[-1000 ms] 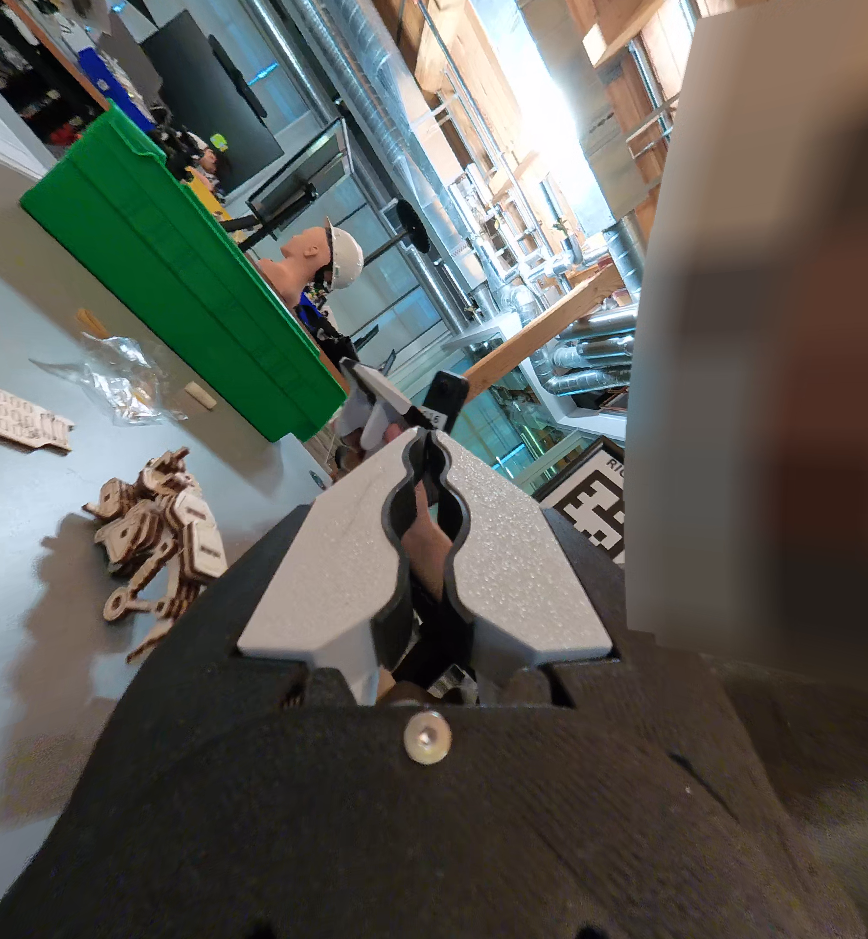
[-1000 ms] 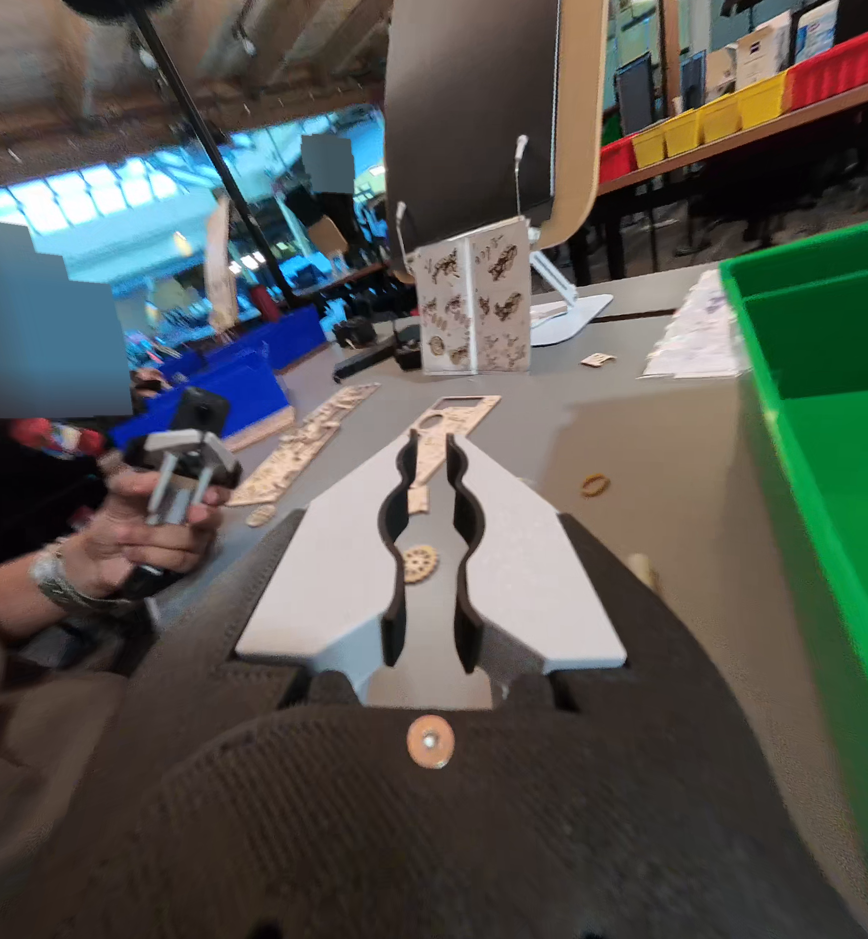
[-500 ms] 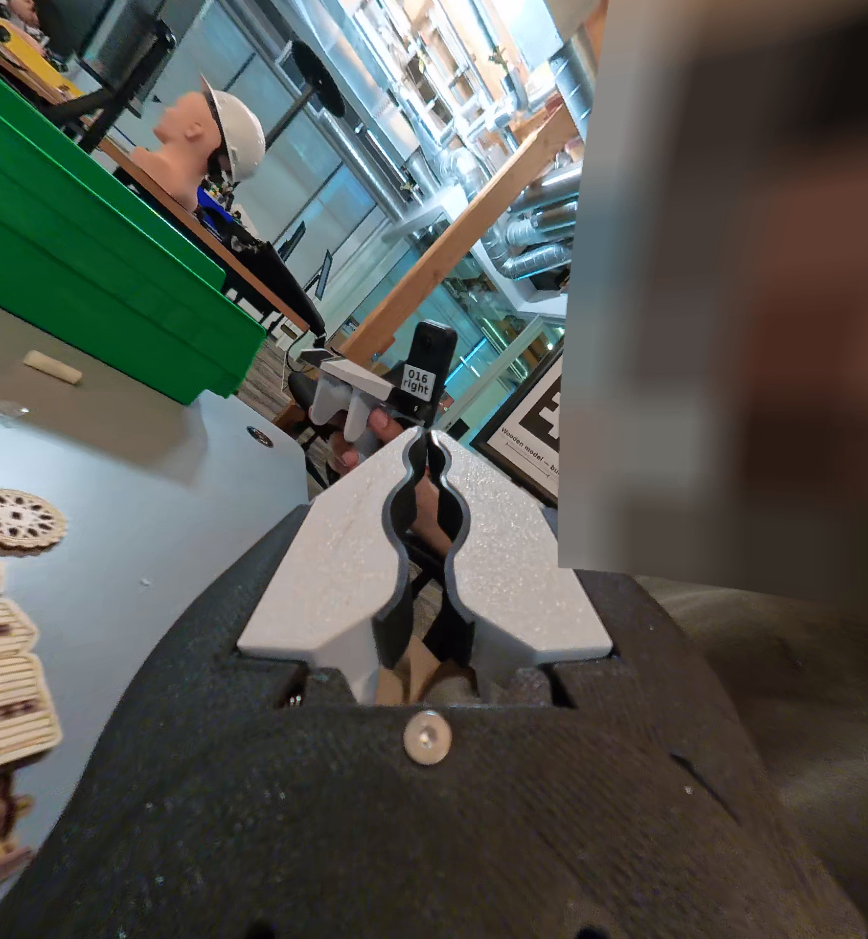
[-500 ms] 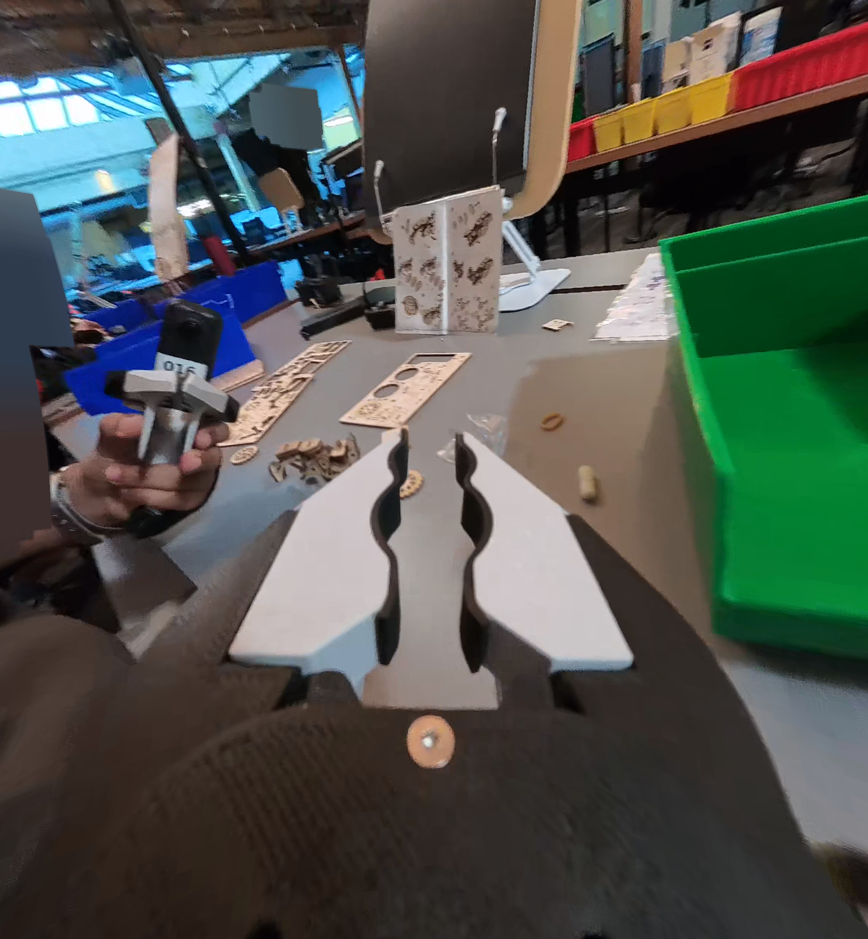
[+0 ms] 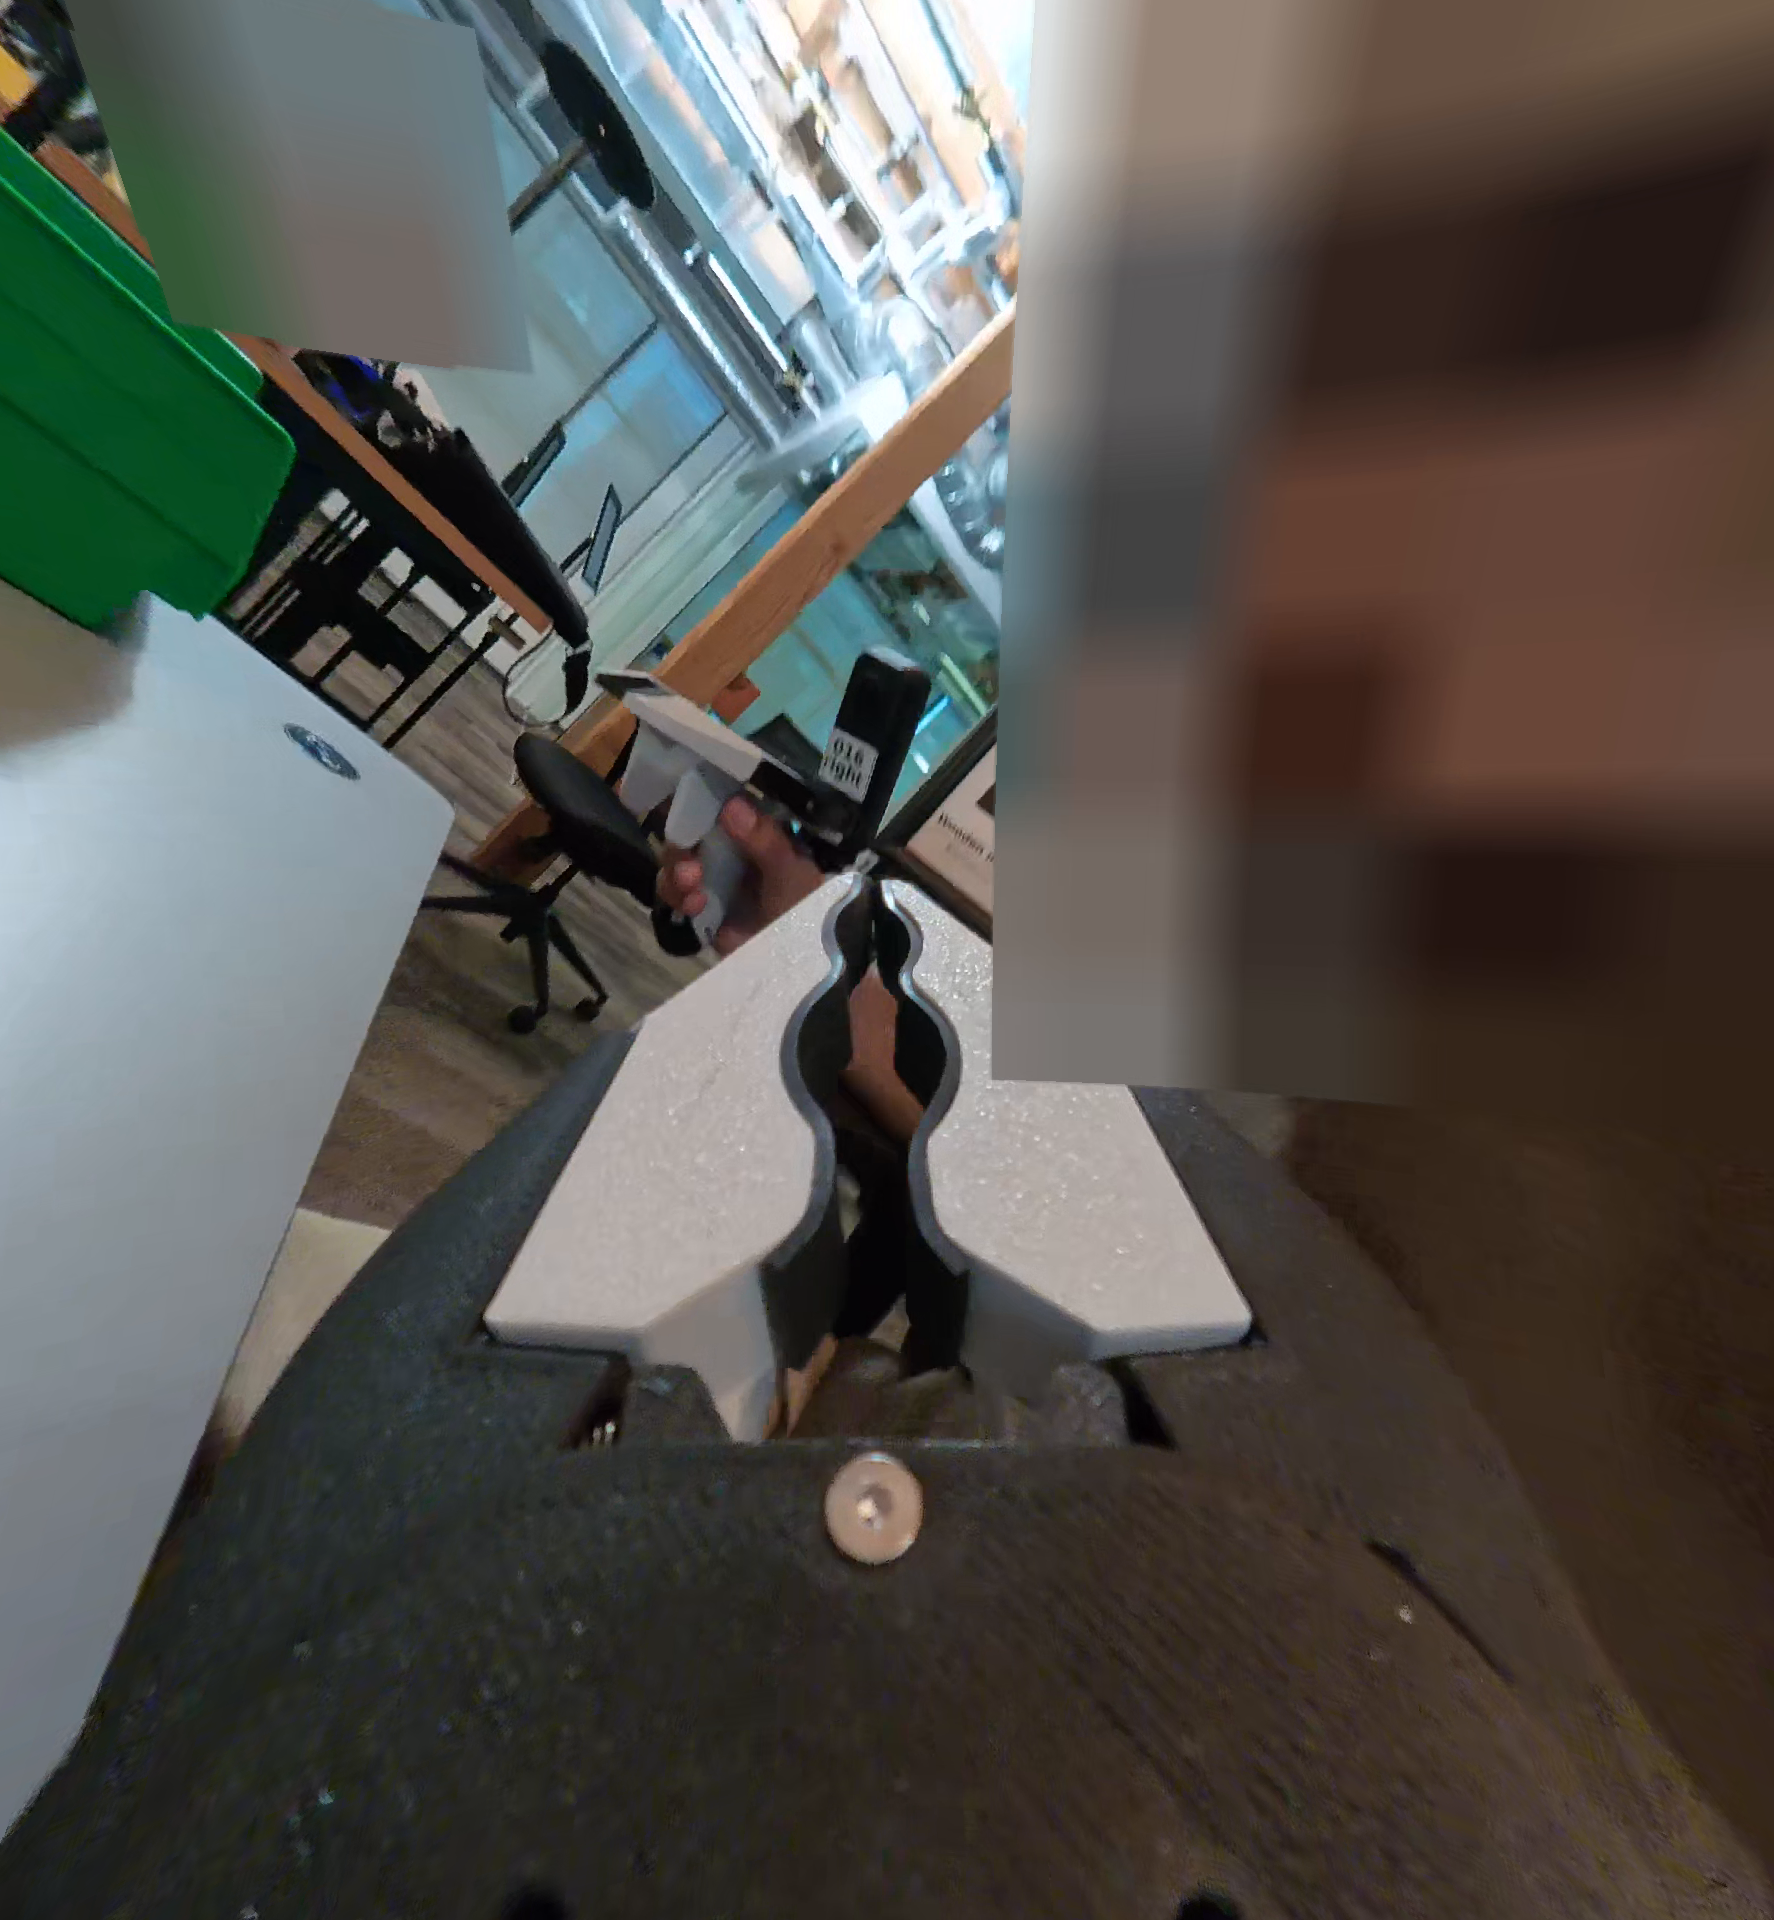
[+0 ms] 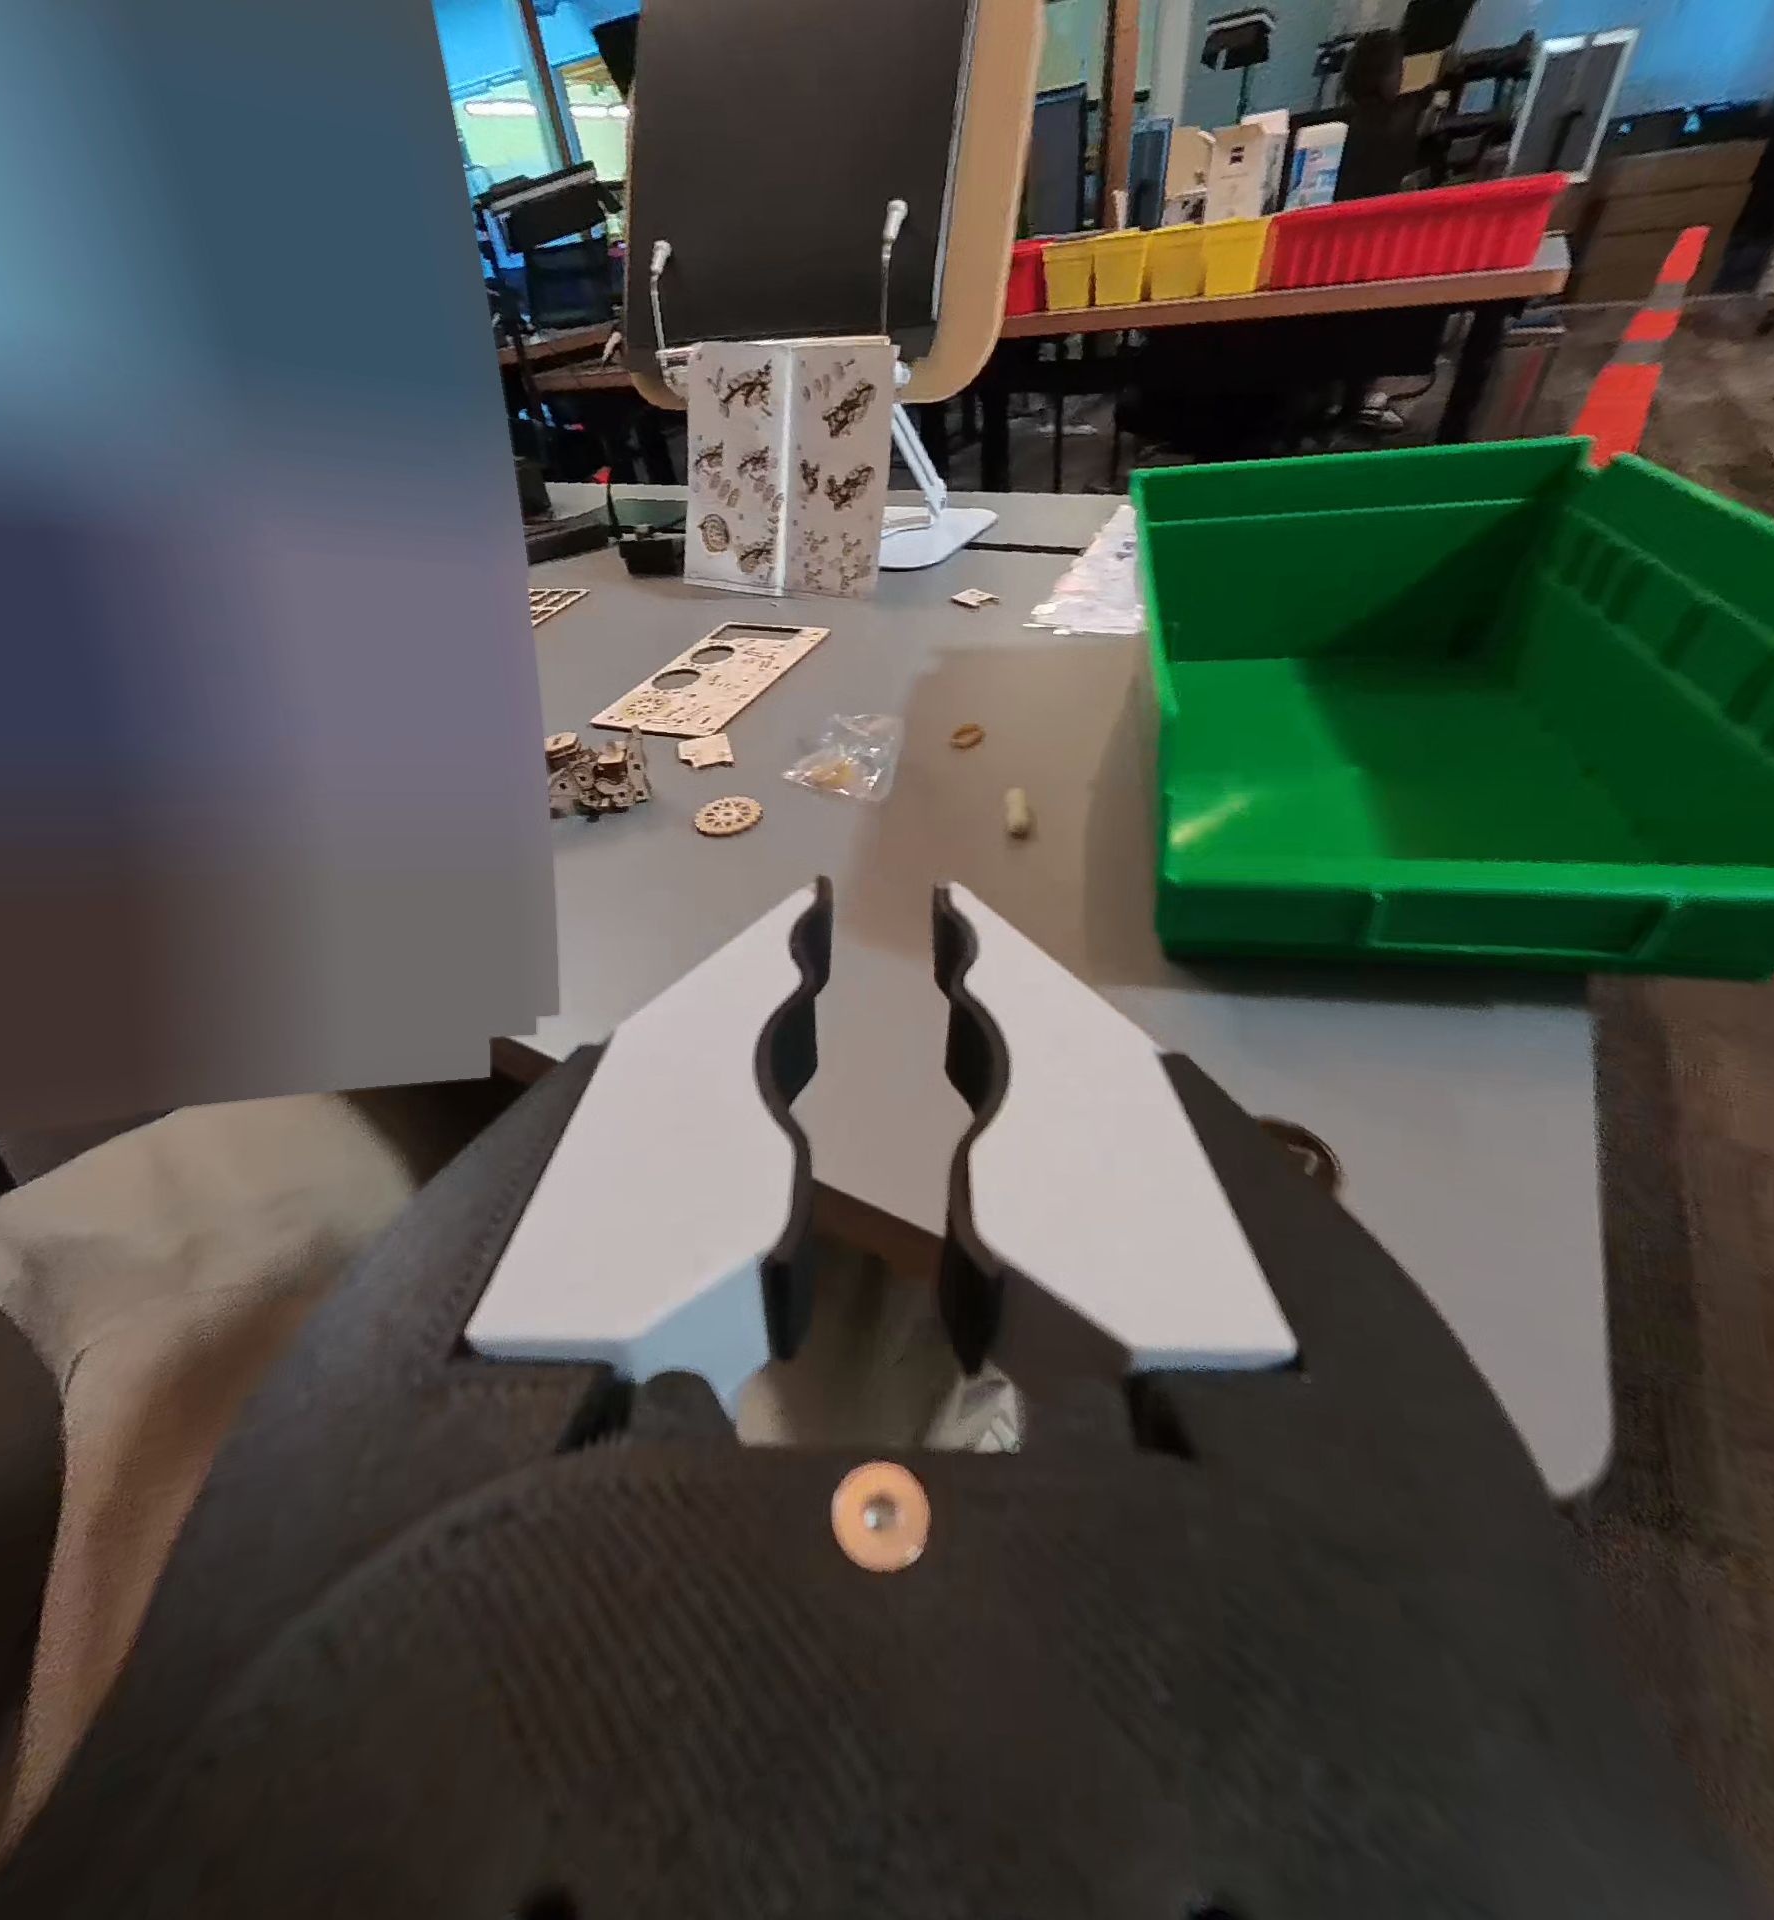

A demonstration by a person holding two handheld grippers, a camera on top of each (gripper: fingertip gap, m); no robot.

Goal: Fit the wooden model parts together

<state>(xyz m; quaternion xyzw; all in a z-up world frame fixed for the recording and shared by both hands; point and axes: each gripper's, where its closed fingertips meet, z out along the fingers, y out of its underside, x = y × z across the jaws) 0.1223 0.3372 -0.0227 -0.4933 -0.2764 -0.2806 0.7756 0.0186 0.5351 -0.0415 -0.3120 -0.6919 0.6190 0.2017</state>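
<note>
The wooden model parts lie on the grey table [image 6: 966, 935] in the right wrist view: a small part-built cluster [image 6: 597, 779], a loose gear wheel [image 6: 727, 816], a flat cut-out sheet [image 6: 711, 675] and a small flat piece [image 6: 706, 750]. My right gripper [image 6: 881, 894] is open and empty, held above the table's near edge, well short of the parts. My left gripper [image 5: 867, 883] is shut with nothing between its fingers, off the table's corner [image 5: 187, 883] and pointing away from the parts. The right gripper [image 5: 670, 800] also shows in the left wrist view, held in a hand.
A big green bin [image 6: 1485, 727] stands on the table's right side and also shows in the left wrist view [image 5: 83, 416]. A clear plastic bag [image 6: 847, 758], a ring [image 6: 966, 736] and a peg [image 6: 1016, 810] lie near the parts. A patterned box [image 6: 784, 478] and a screen on a stand [image 6: 800, 177] stand at the back.
Both grippers have drawn back from the table toward the person. The left view has swung off the wooden parts. The right gripper's jaws have spread wider.
</note>
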